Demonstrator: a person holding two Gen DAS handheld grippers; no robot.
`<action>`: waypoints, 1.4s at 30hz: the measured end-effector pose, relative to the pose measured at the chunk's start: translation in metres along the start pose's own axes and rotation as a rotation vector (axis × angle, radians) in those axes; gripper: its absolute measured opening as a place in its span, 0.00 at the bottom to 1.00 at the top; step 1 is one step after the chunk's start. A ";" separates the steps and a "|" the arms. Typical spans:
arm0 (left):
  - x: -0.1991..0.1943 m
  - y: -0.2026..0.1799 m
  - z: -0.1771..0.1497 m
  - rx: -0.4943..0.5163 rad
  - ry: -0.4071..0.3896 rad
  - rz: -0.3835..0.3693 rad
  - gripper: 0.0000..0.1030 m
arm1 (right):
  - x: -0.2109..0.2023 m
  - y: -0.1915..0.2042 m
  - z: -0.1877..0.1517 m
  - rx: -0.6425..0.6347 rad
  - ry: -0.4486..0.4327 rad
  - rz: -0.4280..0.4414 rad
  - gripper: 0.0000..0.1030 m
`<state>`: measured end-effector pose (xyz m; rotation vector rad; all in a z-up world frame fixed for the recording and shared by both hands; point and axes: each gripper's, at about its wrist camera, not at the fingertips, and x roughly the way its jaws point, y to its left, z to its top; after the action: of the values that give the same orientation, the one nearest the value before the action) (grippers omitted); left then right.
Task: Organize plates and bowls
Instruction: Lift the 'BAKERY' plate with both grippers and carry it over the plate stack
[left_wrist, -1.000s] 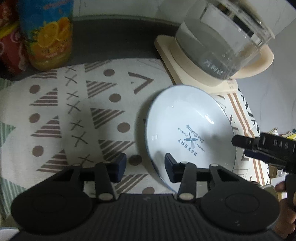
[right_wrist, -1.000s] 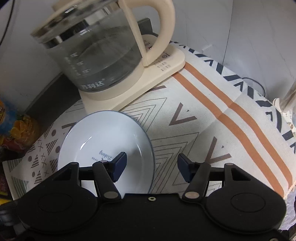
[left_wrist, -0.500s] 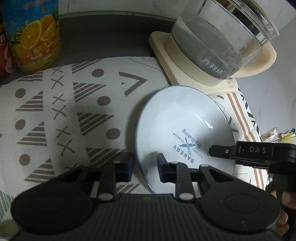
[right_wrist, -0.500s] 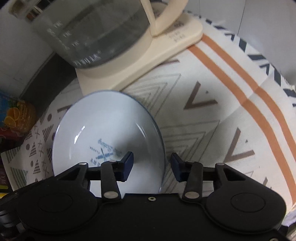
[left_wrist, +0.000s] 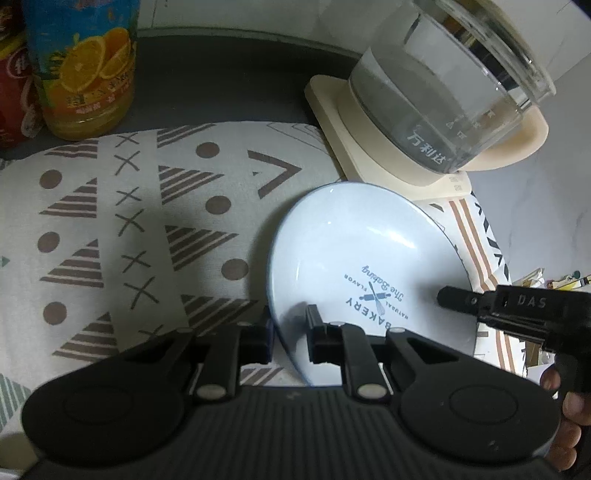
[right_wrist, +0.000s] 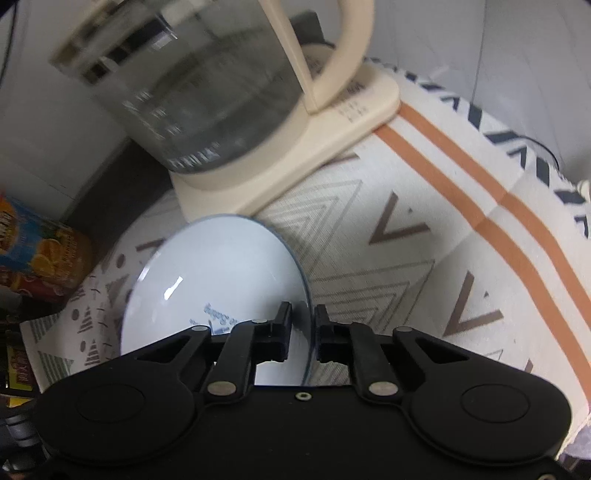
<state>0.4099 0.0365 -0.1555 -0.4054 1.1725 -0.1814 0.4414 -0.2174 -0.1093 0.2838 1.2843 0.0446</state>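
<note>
A pale blue plate (left_wrist: 354, 258) with "BAKERY" printed on it sits on the patterned cloth in front of the kettle. My left gripper (left_wrist: 290, 339) is shut on the plate's near left rim, one finger inside, one outside. My right gripper (right_wrist: 303, 336) is shut on the plate (right_wrist: 221, 273) at its right rim, and the plate looks tilted up in that view. The right gripper's finger (left_wrist: 465, 299) also shows in the left wrist view, resting over the plate's right side.
A glass kettle (left_wrist: 443, 92) on a cream base (right_wrist: 295, 147) stands just behind the plate. An orange juice bottle (left_wrist: 85, 70) and a red can (left_wrist: 11, 99) stand at the back left. The patterned tablecloth (left_wrist: 129, 229) covers the table; its right edge (right_wrist: 554, 206) drops off.
Both grippers have closed from open onto the plate's opposite rims. The plate has tilted and looks slightly raised in the right wrist view.
</note>
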 end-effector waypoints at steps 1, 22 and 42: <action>-0.002 0.000 0.000 0.003 -0.010 0.003 0.15 | -0.002 0.000 0.001 0.000 -0.008 0.013 0.09; -0.073 0.016 -0.012 0.015 -0.167 0.022 0.14 | -0.043 0.030 -0.011 -0.040 -0.123 0.170 0.07; -0.131 0.021 -0.055 -0.025 -0.267 0.057 0.14 | -0.085 0.047 -0.048 -0.133 -0.185 0.245 0.07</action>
<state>0.3074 0.0892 -0.0702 -0.4041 0.9230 -0.0609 0.3772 -0.1792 -0.0304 0.3225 1.0529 0.3051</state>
